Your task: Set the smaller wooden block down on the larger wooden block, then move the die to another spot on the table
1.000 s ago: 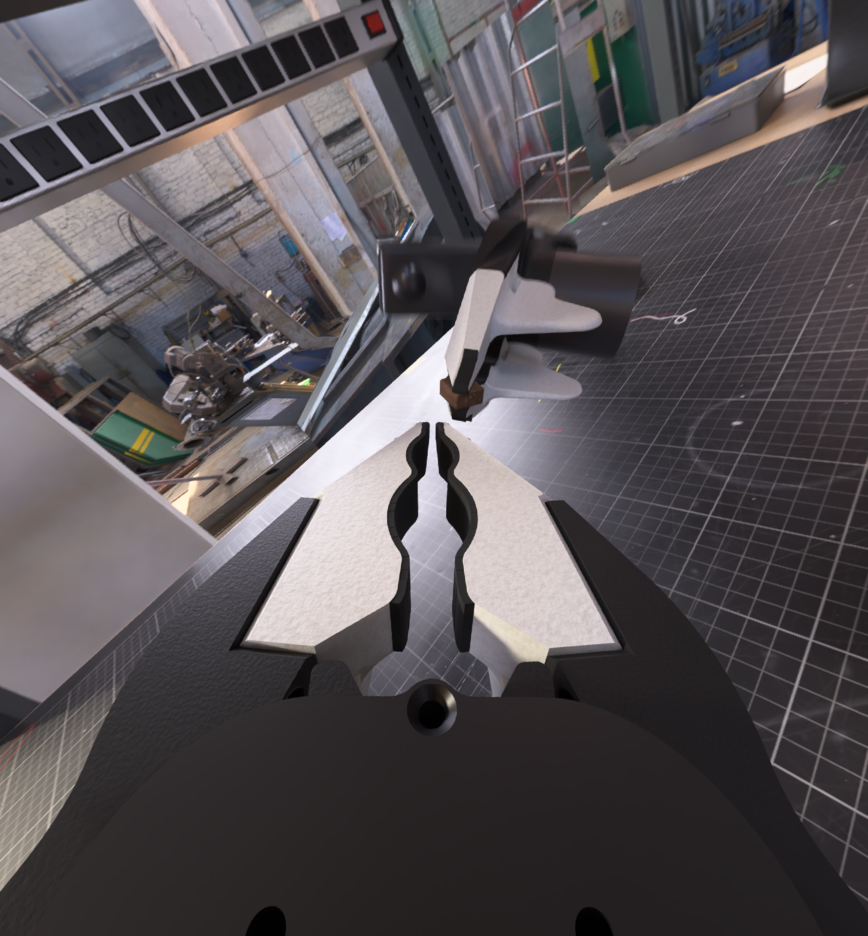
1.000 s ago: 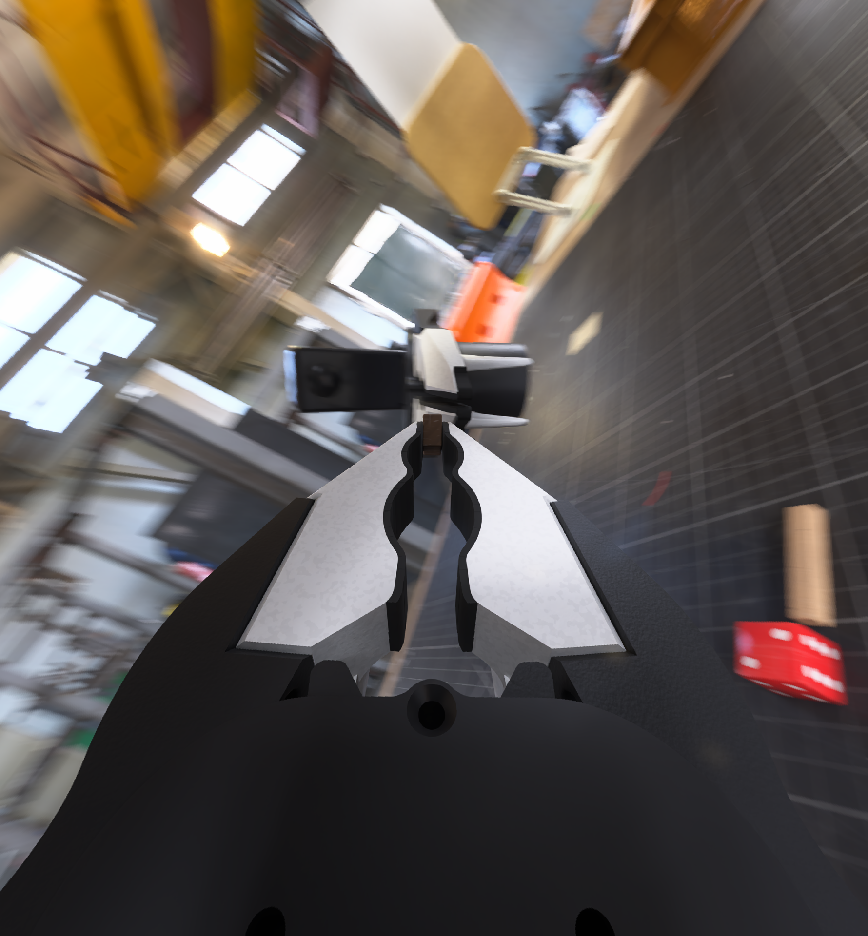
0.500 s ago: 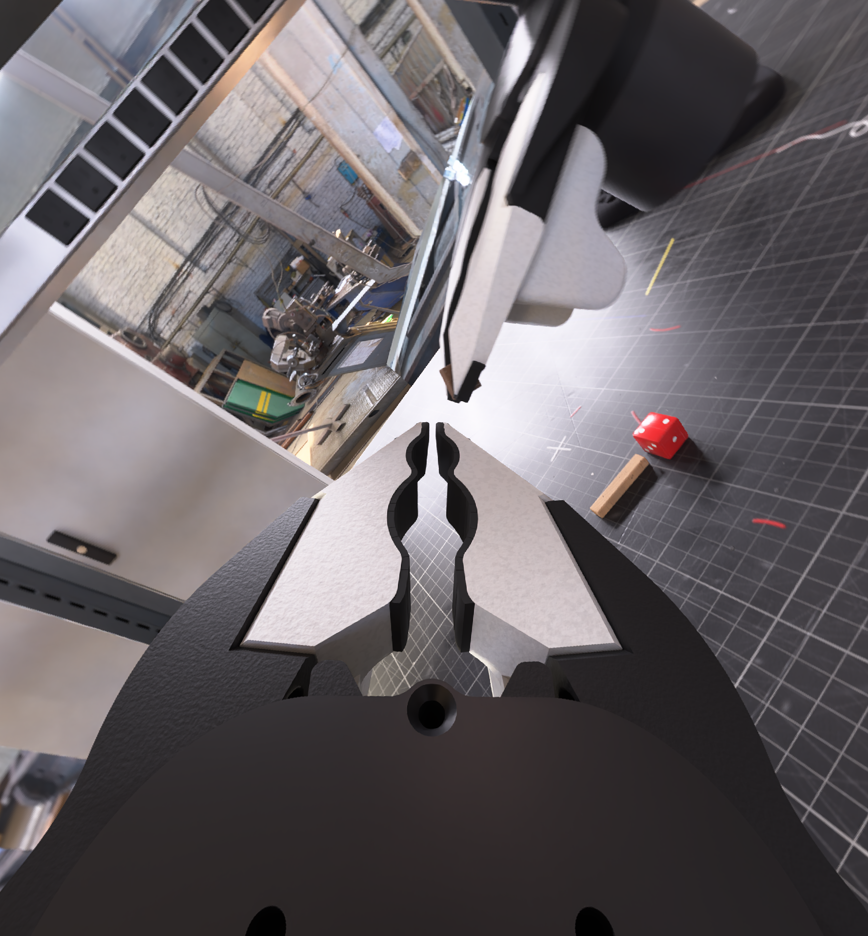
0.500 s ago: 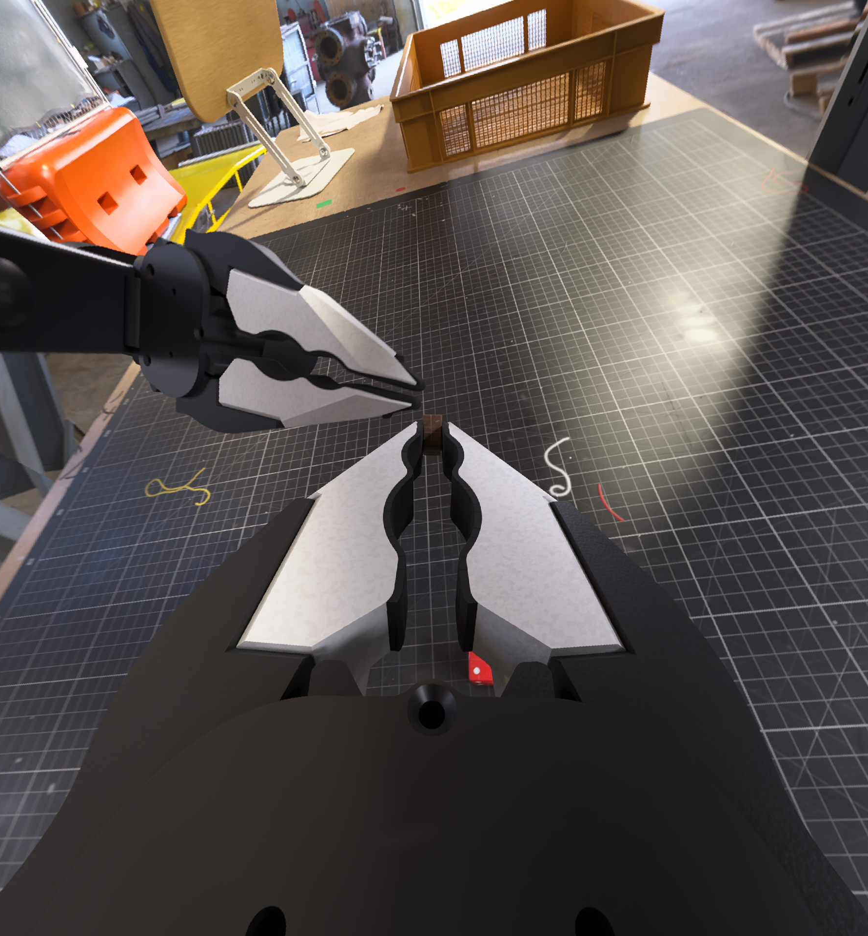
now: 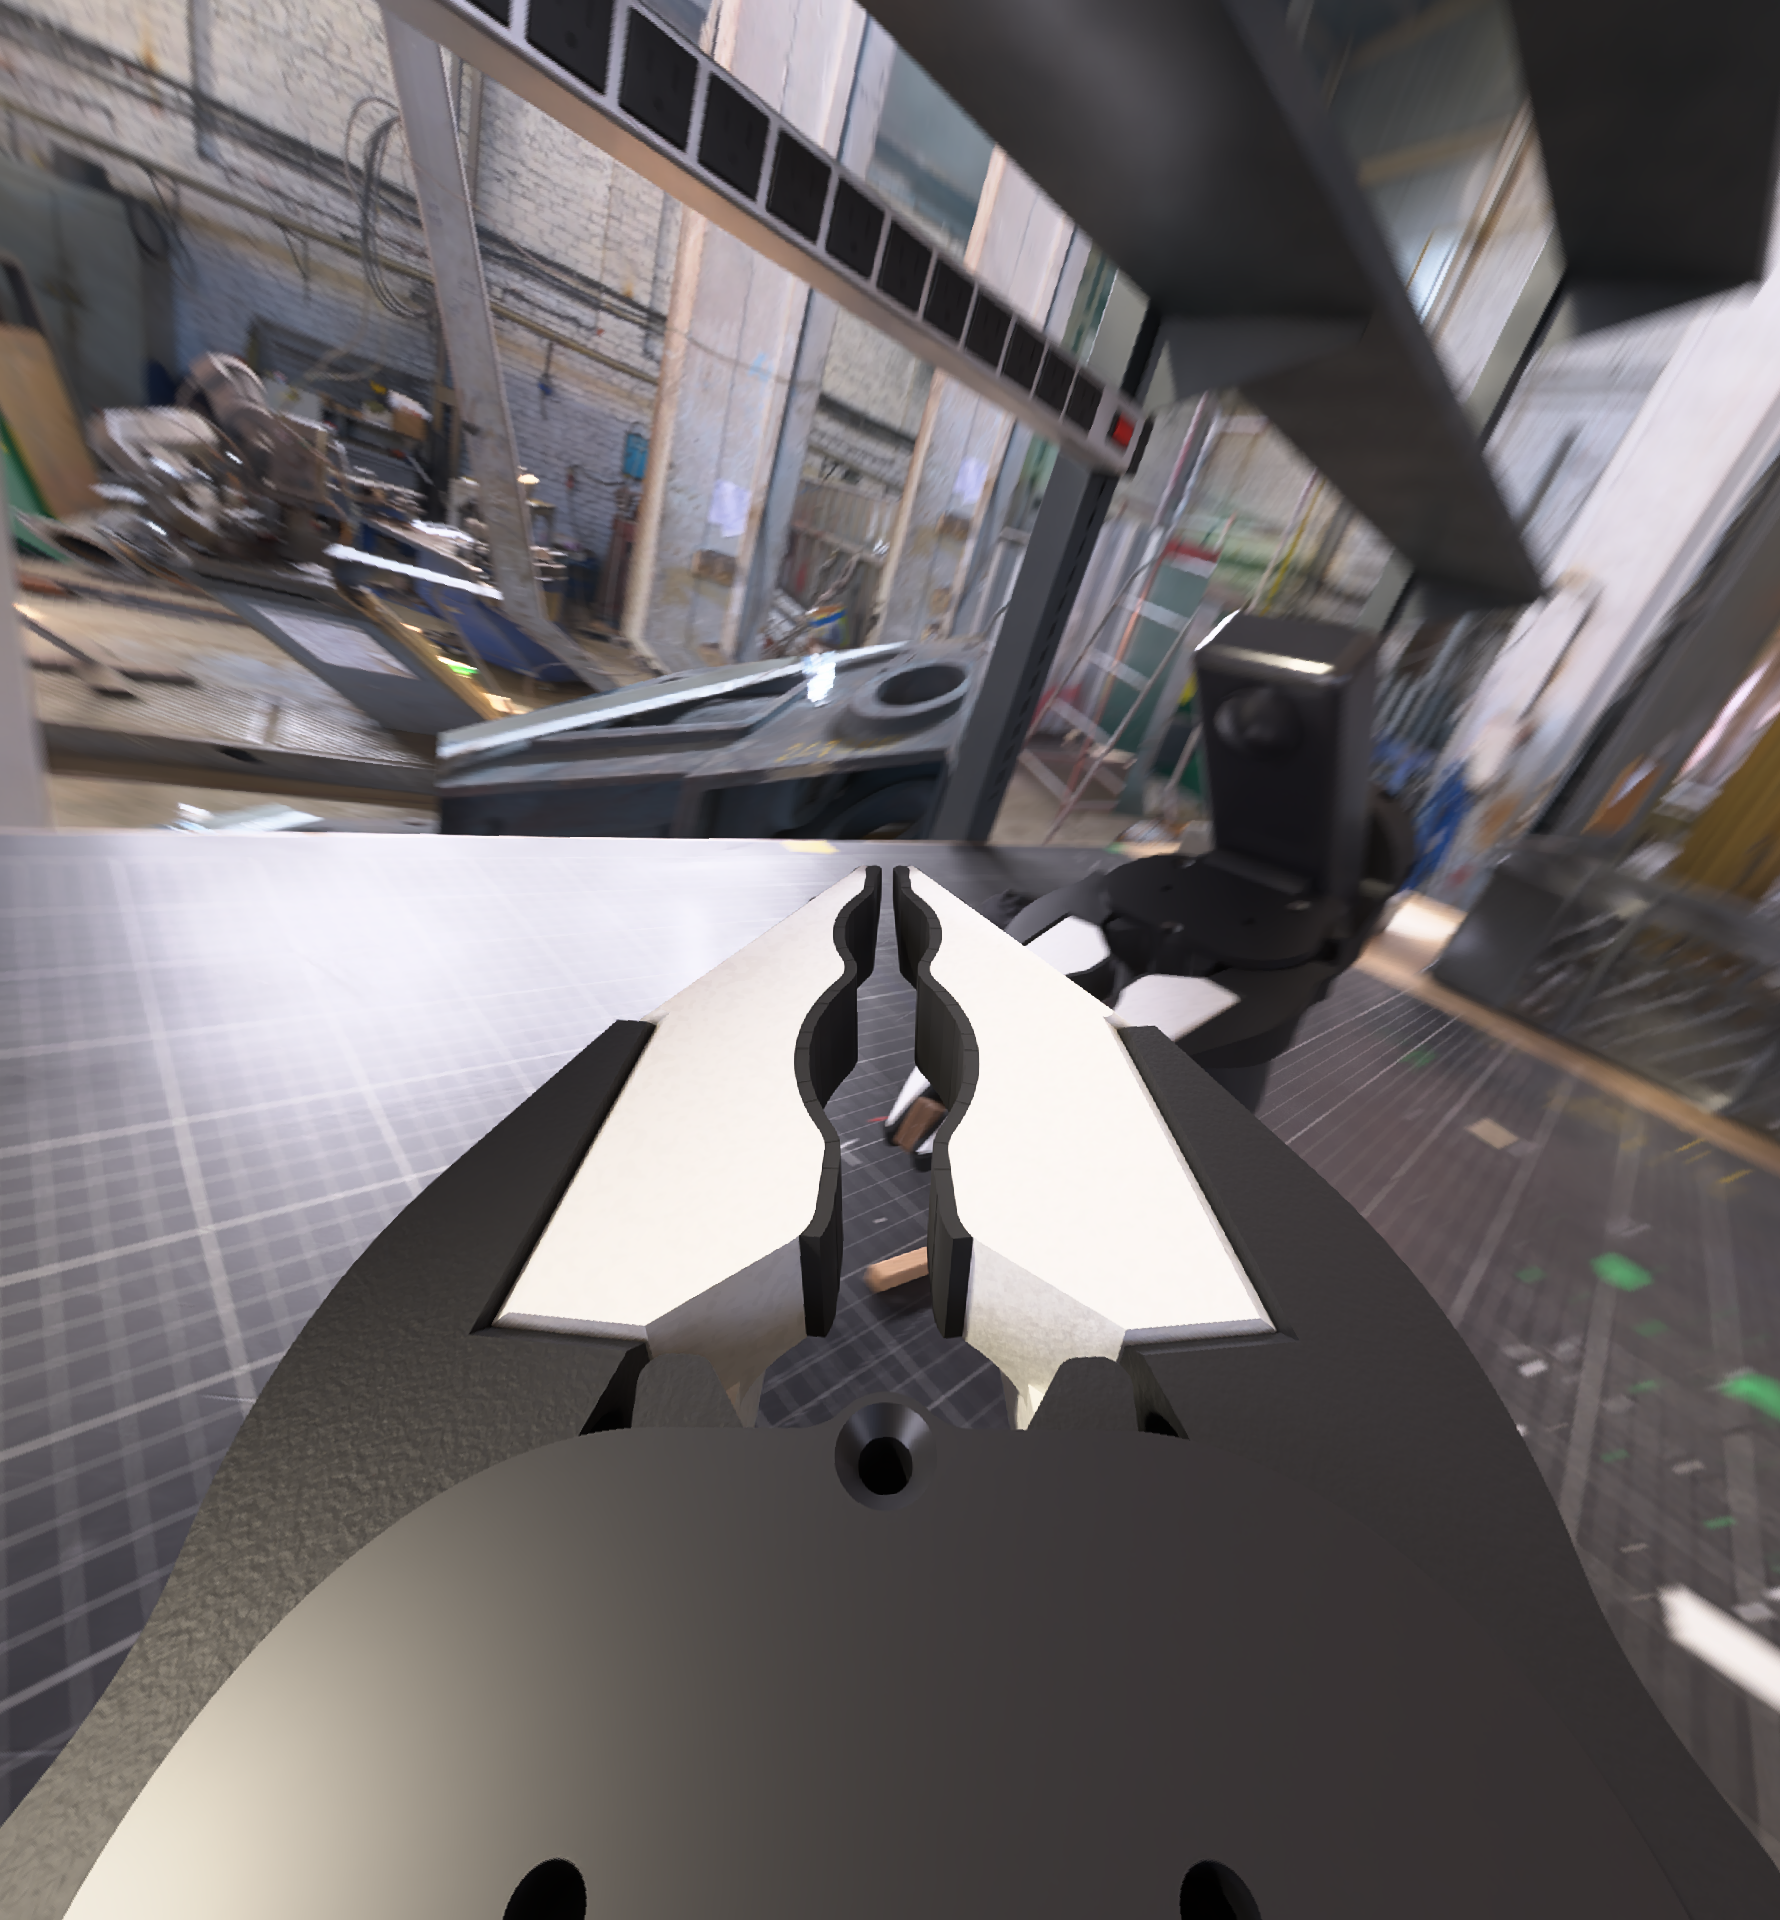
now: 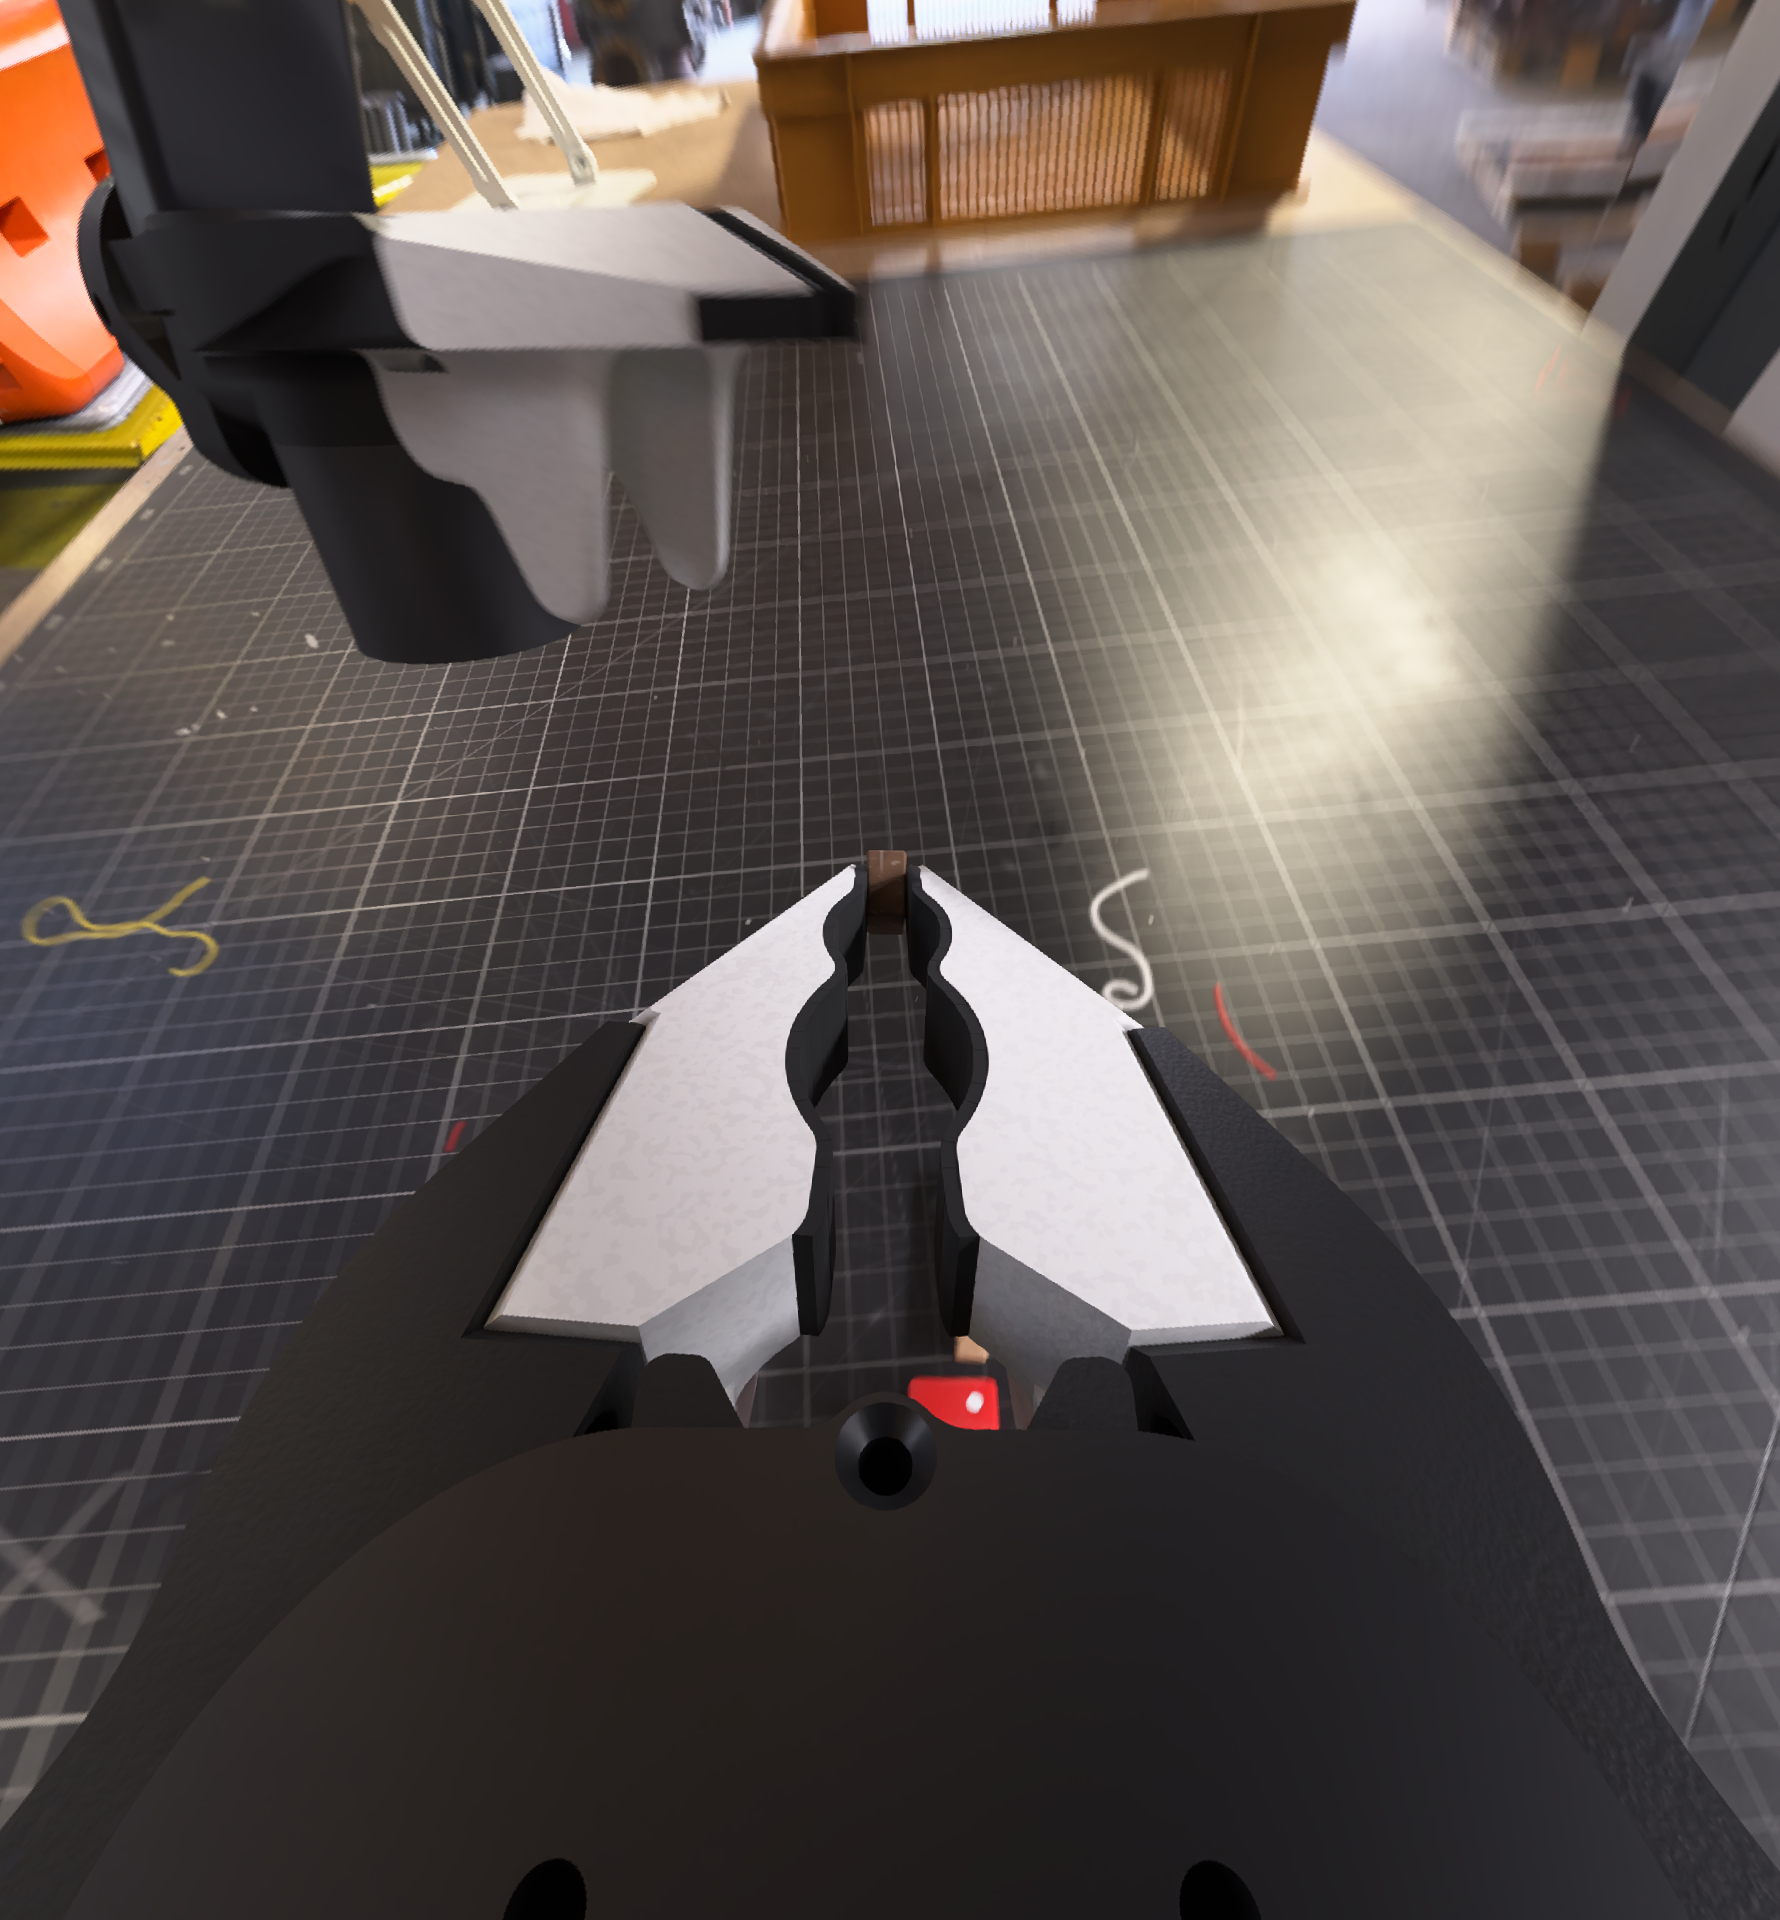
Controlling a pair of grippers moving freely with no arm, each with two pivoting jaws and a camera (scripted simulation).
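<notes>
Both of my grippers were examined. On my right gripper (image 6: 886, 891) the jaws were drawn in on the smaller wooden block (image 6: 886, 891), a dark brown piece pinched at the very fingertips (image 6: 930, 906) and carried clear above the table (image 6: 1385, 1039). On my left gripper (image 5: 887, 885) the jaws stood nearly together with only a thin slit between the tips, and nothing was held.

Seen through the rear gap of my right jaws, low and close to the body, was the red die (image 6: 959, 1401) resting on the mat, with a sliver of pale wood just beyond it. My left gripper (image 6: 761, 301) appeared ahead and to the left of my right jaws, at a higher level.

From the left wrist view, the larger wooden block (image 5: 896, 1270) lay flat on the table (image 5: 242, 1039), visible through the rear gap of my left jaws. My right gripper (image 5: 917, 1127) was ahead and slightly right, tips pointed downward above the mat, with the smaller wooden block (image 5: 917, 1122) at them.
</notes>
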